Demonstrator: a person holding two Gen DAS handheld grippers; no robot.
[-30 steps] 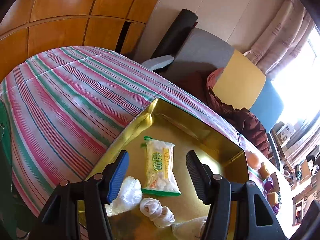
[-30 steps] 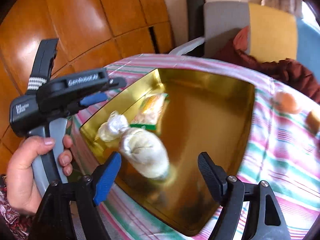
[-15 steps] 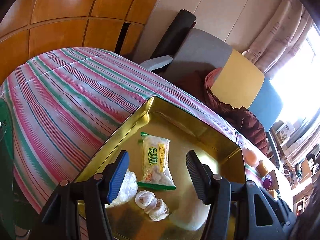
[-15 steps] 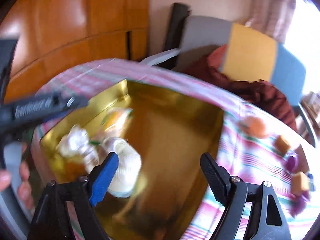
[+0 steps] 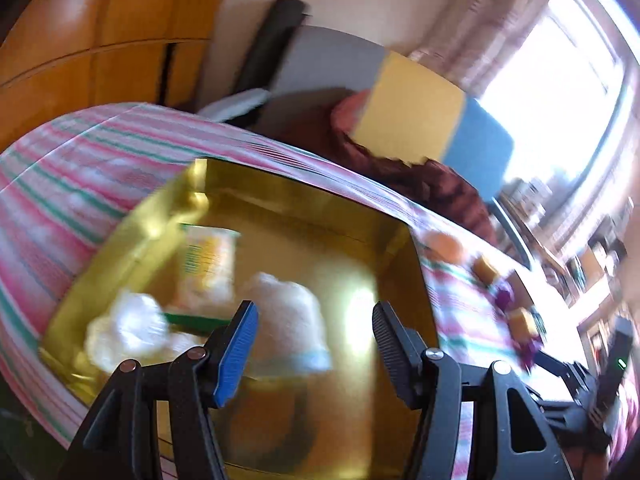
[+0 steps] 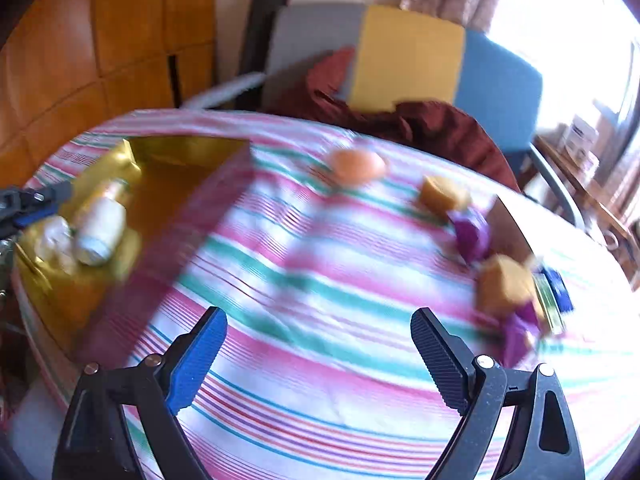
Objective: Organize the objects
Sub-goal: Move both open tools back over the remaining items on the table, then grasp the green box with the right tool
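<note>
A gold tray sits on the striped tablecloth and holds a yellow-green snack packet, a crumpled white bundle and a white bag. My left gripper hovers over the tray's near side, open, with nothing between its pads. My right gripper is over bare cloth to the right of the tray; its jaws are opening wide and are empty. Ahead of it lie an orange round thing, two tan blocks and purple wrapped pieces.
A chair with grey, yellow and blue panels stands beyond the table, with a dark red cloth draped on it. Wooden wall panels run at the left. A brown box and a blue-green item lie at the right.
The right gripper let go of the white bag into the tray, swung right over the cloth and spread its jaws wider. The left gripper shifted right and rolled, still open.
</note>
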